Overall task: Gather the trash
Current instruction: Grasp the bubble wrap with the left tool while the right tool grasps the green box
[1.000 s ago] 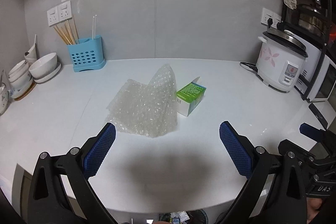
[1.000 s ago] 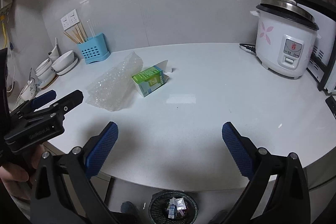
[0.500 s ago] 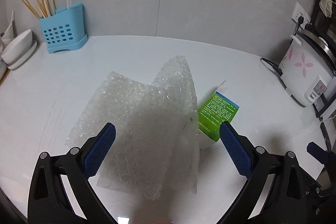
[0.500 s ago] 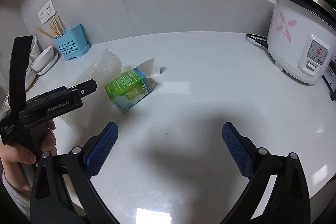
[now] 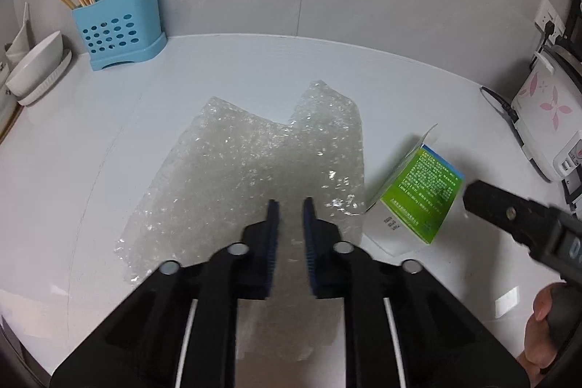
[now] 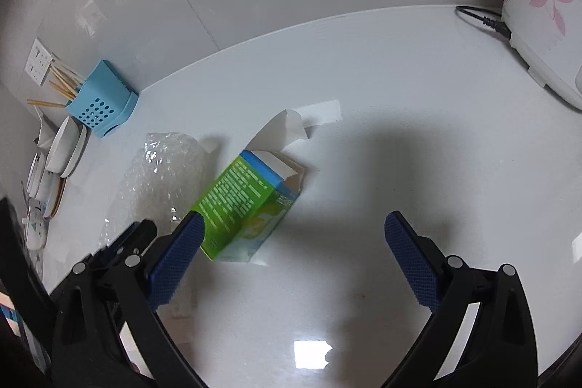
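Note:
A crumpled sheet of clear bubble wrap [image 5: 254, 166] lies on the white counter [image 5: 91, 170]. My left gripper [image 5: 290, 206] is shut on its near edge, and the wrap shows in the narrow slit between the blue pads. Just right of the wrap lies a green and blue carton [image 5: 422, 195] on its side, its end flap open. In the right wrist view my right gripper [image 6: 293, 219] hangs open low over the carton [image 6: 240, 195]. Its left fingertip [image 6: 182, 242] stands at the carton's near left corner, and nothing is gripped. The bubble wrap [image 6: 163, 170] sits left of the carton.
A blue utensil holder [image 5: 116, 31] with chopsticks and stacked white bowls [image 5: 36, 64] stand at the back left. A white rice cooker [image 6: 538, 17] with its black cord [image 6: 480, 19] stands at the right. A person's hand [image 5: 545, 322] holds the right gripper's handle.
The left jaws went from wide open to shut on the bubble wrap's near edge. Both grippers moved forward and down; the right one now hovers at the green carton.

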Action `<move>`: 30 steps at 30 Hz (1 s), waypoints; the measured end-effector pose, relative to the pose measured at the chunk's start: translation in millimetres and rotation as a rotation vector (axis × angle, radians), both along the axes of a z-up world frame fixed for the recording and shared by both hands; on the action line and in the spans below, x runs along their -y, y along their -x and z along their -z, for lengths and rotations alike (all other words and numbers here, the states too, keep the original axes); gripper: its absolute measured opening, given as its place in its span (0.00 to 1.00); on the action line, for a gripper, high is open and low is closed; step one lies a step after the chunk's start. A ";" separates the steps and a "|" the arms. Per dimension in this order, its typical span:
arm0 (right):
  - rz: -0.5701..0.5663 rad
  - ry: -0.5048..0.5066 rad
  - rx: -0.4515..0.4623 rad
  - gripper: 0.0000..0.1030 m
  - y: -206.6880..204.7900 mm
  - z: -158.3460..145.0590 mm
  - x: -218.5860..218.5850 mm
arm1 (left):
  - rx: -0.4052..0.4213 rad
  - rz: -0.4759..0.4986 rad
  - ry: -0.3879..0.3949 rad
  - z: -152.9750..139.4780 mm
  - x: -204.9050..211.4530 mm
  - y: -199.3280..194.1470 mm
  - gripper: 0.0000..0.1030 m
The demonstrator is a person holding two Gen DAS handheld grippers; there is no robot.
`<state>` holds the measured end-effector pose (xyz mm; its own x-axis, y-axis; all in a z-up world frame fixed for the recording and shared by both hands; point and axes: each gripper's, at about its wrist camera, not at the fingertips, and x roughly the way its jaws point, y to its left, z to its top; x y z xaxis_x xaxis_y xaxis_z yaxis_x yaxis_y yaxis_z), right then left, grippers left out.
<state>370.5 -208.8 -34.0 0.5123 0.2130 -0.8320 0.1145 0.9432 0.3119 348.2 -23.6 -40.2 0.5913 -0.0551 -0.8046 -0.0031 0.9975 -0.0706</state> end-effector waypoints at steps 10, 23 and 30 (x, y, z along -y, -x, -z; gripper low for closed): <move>0.088 -0.008 -0.103 0.90 -36.7 32.7 -34.0 | 0.034 0.034 0.054 -14.4 -15.2 12.6 0.02; 0.100 0.006 -0.051 0.42 -17.6 20.3 -21.4 | 0.044 0.019 0.101 -22.7 -27.3 24.5 0.01; 0.092 0.026 0.020 0.42 8.9 -10.7 -6.0 | 0.146 0.023 0.101 -53.5 -25.3 50.3 0.01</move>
